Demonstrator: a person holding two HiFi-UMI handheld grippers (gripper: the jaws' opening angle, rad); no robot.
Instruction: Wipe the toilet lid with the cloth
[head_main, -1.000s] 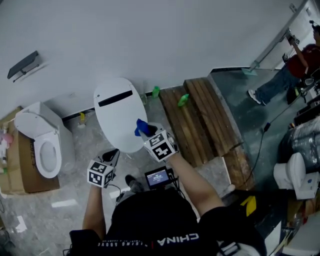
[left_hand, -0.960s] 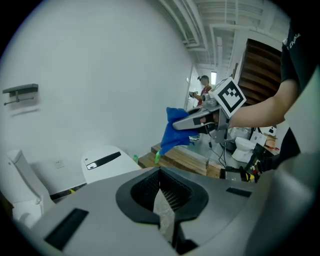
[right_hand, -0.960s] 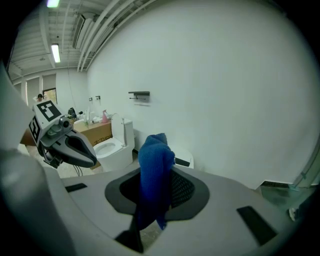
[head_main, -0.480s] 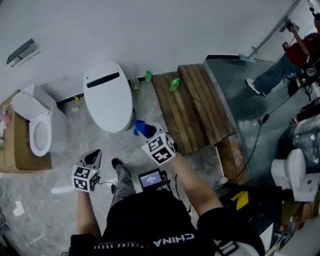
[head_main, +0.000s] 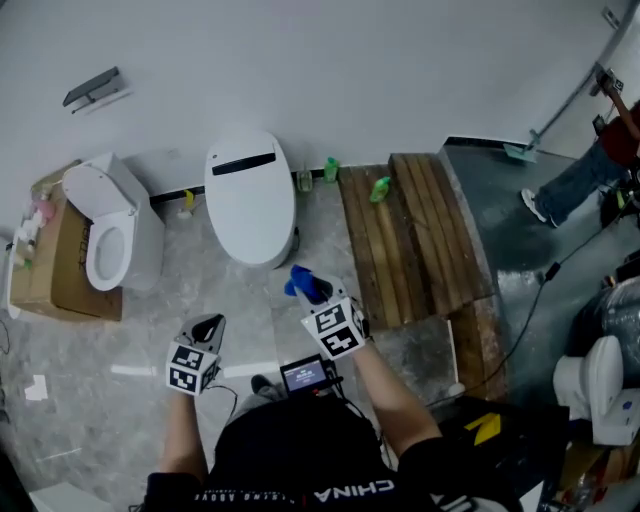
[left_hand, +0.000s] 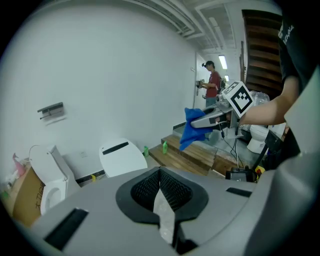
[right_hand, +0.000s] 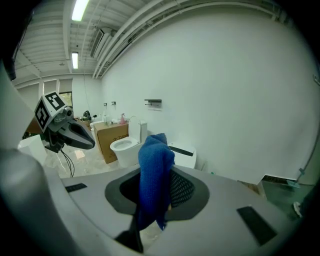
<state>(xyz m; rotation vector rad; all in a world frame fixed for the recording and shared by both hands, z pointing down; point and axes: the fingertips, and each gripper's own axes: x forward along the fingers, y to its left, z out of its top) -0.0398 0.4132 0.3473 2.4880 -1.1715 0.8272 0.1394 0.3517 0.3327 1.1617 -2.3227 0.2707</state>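
cloth (head_main: 303, 283): blue | toilet lid (head_main: 250, 205): white | wooden platform (head_main: 412, 240): brown | bottle (head_main: 380, 188): green

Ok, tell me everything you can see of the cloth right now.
The cloth is deep blue with a fine, towel-like weave and looks soft. It is bunched up and pinched between the jaws of the right hand-held gripper. One fold stands above the jaws and a tail hangs below them. It is held in the air, short of the closed white toilet lid, and touches nothing but the gripper.
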